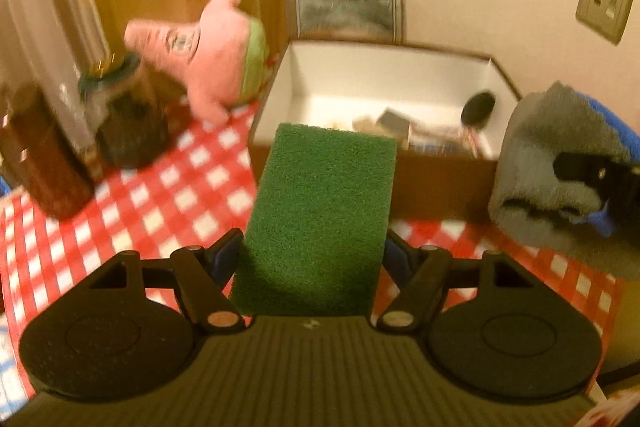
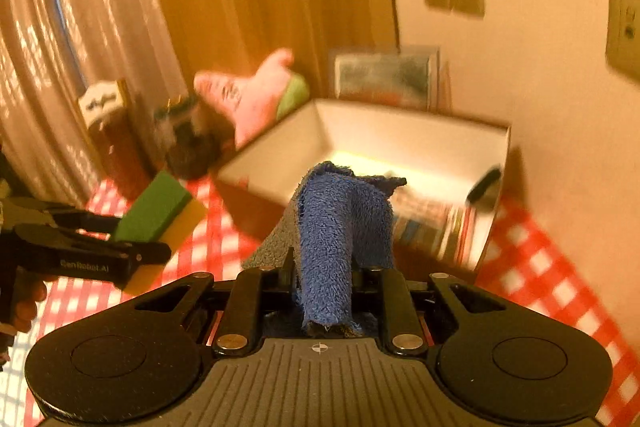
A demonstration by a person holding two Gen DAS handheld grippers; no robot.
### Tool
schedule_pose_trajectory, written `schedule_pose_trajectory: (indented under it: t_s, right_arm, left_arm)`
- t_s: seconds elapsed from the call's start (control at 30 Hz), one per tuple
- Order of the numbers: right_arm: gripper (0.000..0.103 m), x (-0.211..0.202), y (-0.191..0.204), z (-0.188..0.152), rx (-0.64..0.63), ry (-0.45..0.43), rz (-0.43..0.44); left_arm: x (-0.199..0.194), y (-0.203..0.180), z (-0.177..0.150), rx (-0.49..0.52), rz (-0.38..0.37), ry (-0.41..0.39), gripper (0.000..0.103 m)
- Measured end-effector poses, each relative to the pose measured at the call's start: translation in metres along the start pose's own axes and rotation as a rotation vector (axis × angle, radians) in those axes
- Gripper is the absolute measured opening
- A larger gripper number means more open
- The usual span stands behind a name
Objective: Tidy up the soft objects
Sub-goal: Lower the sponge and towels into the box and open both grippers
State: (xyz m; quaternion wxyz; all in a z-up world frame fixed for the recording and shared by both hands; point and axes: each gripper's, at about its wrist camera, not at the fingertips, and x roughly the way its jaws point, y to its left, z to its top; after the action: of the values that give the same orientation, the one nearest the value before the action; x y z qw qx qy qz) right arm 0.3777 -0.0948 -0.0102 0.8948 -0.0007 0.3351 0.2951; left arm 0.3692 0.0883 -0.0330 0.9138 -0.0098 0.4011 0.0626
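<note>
My left gripper (image 1: 314, 251) is shut on a green and yellow sponge (image 1: 320, 215), held above the checked cloth in front of an open white-lined box (image 1: 276, 99). In the right wrist view the sponge (image 2: 154, 207) and left gripper (image 2: 132, 251) show at the left. My right gripper (image 2: 324, 267) is shut on a blue and grey towel (image 2: 340, 227), held just short of the box (image 2: 400, 143). In the left wrist view the towel (image 1: 560, 171) hangs at the right. A pink plush toy (image 1: 212, 55) leans beside the box's left wall.
The box holds several small items (image 1: 432, 135) and a black brush (image 1: 478, 107). A glass jar (image 1: 124, 115) and a brown carton (image 1: 44, 155) stand at the left on the red checked tablecloth (image 1: 168, 203). A framed picture (image 1: 346, 13) leans on the wall behind the box.
</note>
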Motion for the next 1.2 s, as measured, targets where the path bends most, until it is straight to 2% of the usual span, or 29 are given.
schedule_pose_trajectory:
  t_s: [0.2,0.3,0.53,0.87,0.93,1.0,1.03,1.1,1.2]
  right_arm:
    - [0.02,0.007,-0.028,0.046,0.028,-0.092,-0.038]
    - [0.02,0.018,-0.038,0.066,0.024,-0.109,-0.062]
    - [0.02,0.063,-0.062,0.088,0.052,-0.072,-0.104]
    - [0.021,0.117,-0.089,0.089,0.093,0.003,-0.141]
    - [0.031,0.124,-0.096,0.09,0.115,0.003,-0.13]
    - [0.056,0.129,-0.099,0.092,0.127,-0.003,-0.133]
    - [0.06,0.129,-0.099,0.092,0.125,-0.015,-0.134]
    - [0.066,0.126,-0.1,0.093,0.121,-0.043,-0.116]
    - [0.066,0.128,-0.102,0.094,0.129,-0.035,-0.109]
  left_arm:
    - [0.017,-0.005,0.055,0.019,-0.012,-0.056,0.072]
    - [0.034,-0.009,0.08,0.016,-0.028,-0.062,0.072]
    - [0.082,-0.026,0.119,0.008,-0.061,-0.018,0.072]
    - [0.135,-0.053,0.132,0.036,-0.106,0.038,0.073]
    - [0.143,-0.054,0.133,0.029,-0.109,0.058,0.073]
    - [0.148,-0.055,0.134,0.031,-0.111,0.061,0.073]
    - [0.149,-0.055,0.134,0.034,-0.109,0.06,0.073]
    - [0.15,-0.056,0.136,0.041,-0.106,0.061,0.073]
    - [0.15,-0.054,0.136,0.044,-0.106,0.059,0.073]
